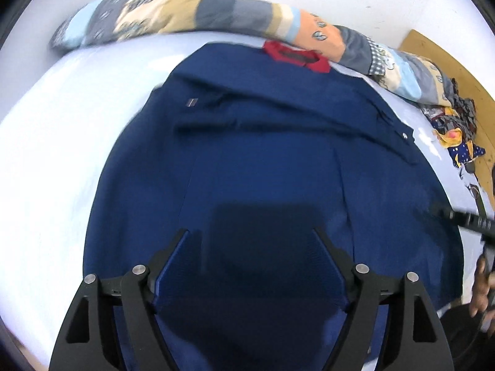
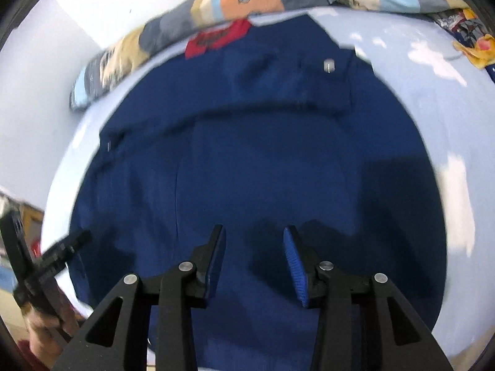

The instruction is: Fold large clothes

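A large navy blue garment (image 1: 263, 154) with a red collar (image 1: 295, 56) lies spread on a white bed sheet (image 1: 55, 142), its sleeves folded across the chest. My left gripper (image 1: 252, 232) hovers over its lower part, open wide with nothing between the blue pads. In the right wrist view the same navy garment (image 2: 247, 154) and its red collar (image 2: 216, 38) fill the frame. My right gripper (image 2: 253, 228) is open above the lower hem area, holding nothing. The left gripper (image 2: 46, 262) shows at the lower left there, held by a hand (image 2: 43, 327).
A rolled patchwork quilt (image 1: 198, 15) runs along the far edge of the bed by the white wall. A pile of patterned clothes (image 1: 454, 130) lies at the right beside a wooden board (image 1: 433, 52). A hand (image 1: 482, 290) and the other gripper appear at the right edge.
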Demonstrator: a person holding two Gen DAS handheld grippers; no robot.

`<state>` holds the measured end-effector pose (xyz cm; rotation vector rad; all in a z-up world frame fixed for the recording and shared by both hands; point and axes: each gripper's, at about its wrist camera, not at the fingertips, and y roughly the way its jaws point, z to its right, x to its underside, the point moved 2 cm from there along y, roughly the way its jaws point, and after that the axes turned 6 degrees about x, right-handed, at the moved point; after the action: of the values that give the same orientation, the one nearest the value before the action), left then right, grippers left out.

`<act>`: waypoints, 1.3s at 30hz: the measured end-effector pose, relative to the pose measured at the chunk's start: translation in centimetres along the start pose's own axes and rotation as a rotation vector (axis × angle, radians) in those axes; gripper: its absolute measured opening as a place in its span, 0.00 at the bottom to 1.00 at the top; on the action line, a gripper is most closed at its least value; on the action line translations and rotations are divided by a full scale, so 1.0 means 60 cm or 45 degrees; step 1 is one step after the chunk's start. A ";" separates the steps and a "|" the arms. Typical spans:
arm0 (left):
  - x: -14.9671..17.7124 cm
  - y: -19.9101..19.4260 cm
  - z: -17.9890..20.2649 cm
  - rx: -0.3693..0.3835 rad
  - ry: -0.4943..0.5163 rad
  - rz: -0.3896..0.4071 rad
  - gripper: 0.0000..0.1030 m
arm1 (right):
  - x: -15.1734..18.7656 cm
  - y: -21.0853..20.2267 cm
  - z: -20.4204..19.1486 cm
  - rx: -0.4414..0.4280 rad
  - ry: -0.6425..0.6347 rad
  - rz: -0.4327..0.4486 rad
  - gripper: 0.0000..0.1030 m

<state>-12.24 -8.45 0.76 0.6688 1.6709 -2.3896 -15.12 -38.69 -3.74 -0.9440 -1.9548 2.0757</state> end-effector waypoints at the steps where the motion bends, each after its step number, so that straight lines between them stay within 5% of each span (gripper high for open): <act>1: 0.012 0.002 -0.007 -0.012 -0.024 0.019 0.75 | 0.019 0.000 -0.005 0.019 -0.026 -0.006 0.41; 5: 0.057 0.026 -0.009 -0.076 -0.075 0.059 0.76 | 0.090 0.006 -0.023 0.163 -0.154 -0.001 0.43; 8: 0.082 0.037 0.000 -0.151 0.026 0.080 0.79 | 0.116 0.010 -0.042 0.246 -0.250 0.039 0.47; 11: 0.088 0.032 0.007 -0.182 0.084 0.075 0.80 | 0.128 -0.002 -0.045 0.198 -0.274 0.056 0.49; 14: 0.083 0.017 -0.007 -0.121 0.014 0.074 0.80 | 0.127 -0.041 -0.016 0.072 -0.151 0.138 0.47; 18: 0.062 -0.004 -0.022 -0.089 -0.032 0.108 0.79 | 0.122 -0.084 0.054 0.156 0.006 0.249 0.47; 24: 0.070 -0.080 -0.064 -0.090 -0.123 0.183 0.79 | 0.133 -0.091 0.195 0.187 0.353 0.210 0.50; 31: 0.097 -0.128 -0.158 -0.170 -0.381 0.217 0.79 | 0.145 -0.063 0.238 0.027 0.522 0.102 0.55; 33: 0.110 -0.104 -0.196 -0.135 -0.489 0.143 0.79 | 0.147 -0.051 0.226 -0.013 0.512 0.068 0.56; 36: 0.117 -0.082 -0.218 -0.044 -0.530 0.115 0.79 | 0.147 -0.041 0.188 -0.239 0.441 0.019 0.55; 37: 0.117 -0.083 -0.215 -0.022 -0.511 0.103 0.78 | 0.144 -0.038 0.168 -0.304 0.408 0.007 0.53; 39: 0.120 -0.077 -0.210 0.081 -0.489 0.067 0.78 | 0.143 -0.038 0.146 -0.404 0.364 0.005 0.31</act>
<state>-16.93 5.81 -1.99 0.2347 1.4055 -2.3549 -27.23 -41.50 -4.91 -1.2250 -2.1550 1.5502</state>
